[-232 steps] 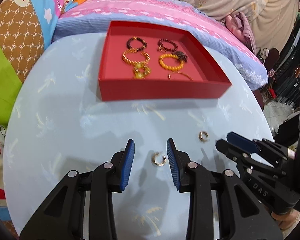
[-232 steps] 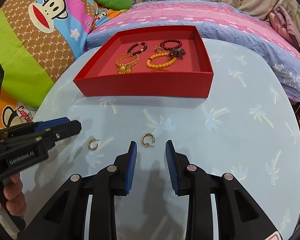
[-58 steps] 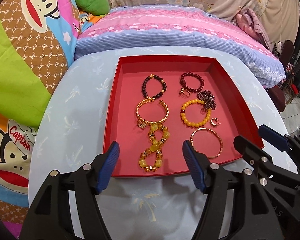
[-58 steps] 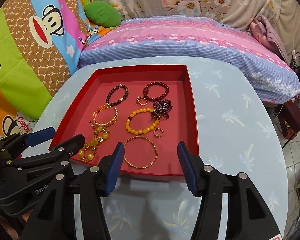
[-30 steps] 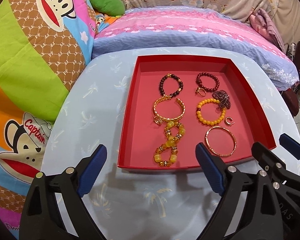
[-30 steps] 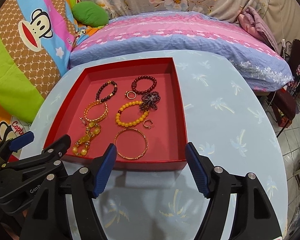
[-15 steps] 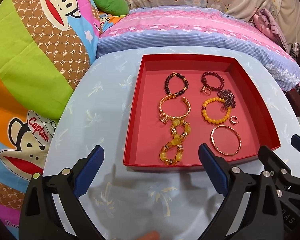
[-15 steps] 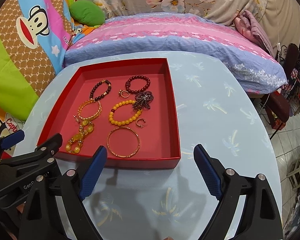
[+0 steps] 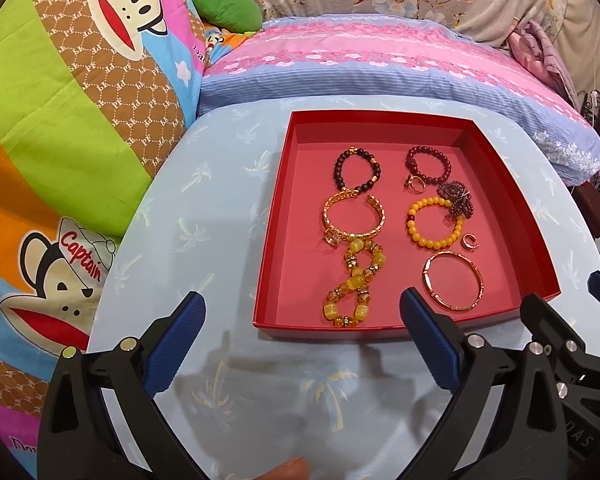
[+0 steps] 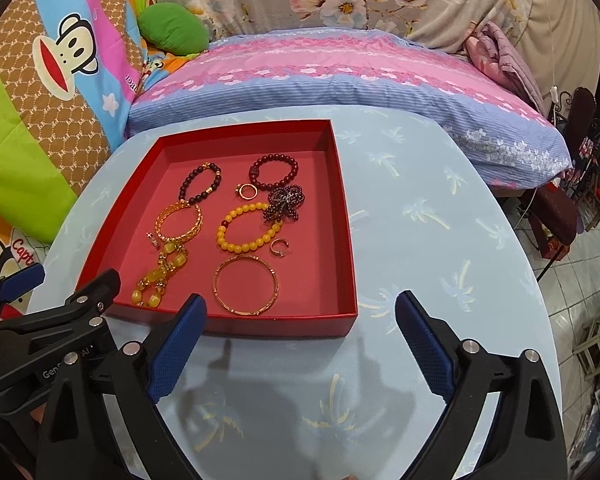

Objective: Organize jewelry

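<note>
I hold both tools, left (image 9: pixel 302 344) and right (image 10: pixel 300 344), wide open and empty, the red tray (image 9: pixel 380 330) of jewelry just ahead.

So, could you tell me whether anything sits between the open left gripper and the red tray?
Nothing visible does. Only bare tablecloth lies between the left gripper and the near wall of the red tray; the right gripper is off to the side.

"captain" on the monkey blanket (image 9: pixel 80 256), "das" – right tongs (image 9: pixel 580 438), "gen…ai" – left tongs (image 10: pixel 56 372)
</note>
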`<state>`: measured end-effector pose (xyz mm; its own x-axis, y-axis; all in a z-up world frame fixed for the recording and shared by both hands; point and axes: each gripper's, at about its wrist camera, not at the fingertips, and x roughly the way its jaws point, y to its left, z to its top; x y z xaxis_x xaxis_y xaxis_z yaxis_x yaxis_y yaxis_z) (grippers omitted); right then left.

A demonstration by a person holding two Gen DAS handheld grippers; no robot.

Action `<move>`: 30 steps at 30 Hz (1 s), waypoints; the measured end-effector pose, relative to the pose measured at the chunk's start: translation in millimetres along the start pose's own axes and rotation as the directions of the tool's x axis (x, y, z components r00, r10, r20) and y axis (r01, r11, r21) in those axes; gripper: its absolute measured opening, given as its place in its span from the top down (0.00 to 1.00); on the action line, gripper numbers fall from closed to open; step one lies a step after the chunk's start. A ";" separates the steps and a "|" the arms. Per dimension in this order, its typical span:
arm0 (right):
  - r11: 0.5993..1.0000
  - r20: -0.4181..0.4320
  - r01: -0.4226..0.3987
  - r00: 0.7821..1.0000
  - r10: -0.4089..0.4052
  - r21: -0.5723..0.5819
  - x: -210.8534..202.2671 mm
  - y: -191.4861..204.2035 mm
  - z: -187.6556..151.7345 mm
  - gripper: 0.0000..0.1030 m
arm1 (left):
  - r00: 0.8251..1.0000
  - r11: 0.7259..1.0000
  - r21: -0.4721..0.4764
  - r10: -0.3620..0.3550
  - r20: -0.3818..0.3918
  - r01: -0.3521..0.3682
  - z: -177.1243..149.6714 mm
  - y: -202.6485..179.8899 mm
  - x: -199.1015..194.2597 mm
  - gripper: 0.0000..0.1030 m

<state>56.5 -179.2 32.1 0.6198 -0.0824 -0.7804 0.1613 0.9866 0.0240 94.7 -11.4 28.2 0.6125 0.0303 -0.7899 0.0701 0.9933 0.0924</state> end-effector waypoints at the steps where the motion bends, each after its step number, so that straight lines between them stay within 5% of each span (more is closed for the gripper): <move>1: 1.000 0.011 0.001 1.000 -0.001 0.000 -1.5 -0.7 0.0 0.06 | 1.000 1.000 -0.004 -0.010 0.001 0.010 0.1 1.0 -0.4 0.07; 30: 1.000 0.026 0.020 0.999 -0.020 0.000 -6.0 2.8 -2.3 0.06 | 1.000 1.000 0.000 0.001 -0.009 -0.001 -3.7 -0.6 -0.3 0.07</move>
<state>51.4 -175.5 35.4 0.6363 -0.1059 -0.7641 0.1740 0.9847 0.0085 91.5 -11.5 26.2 0.6053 0.0324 -0.7953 0.0695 0.9932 0.0933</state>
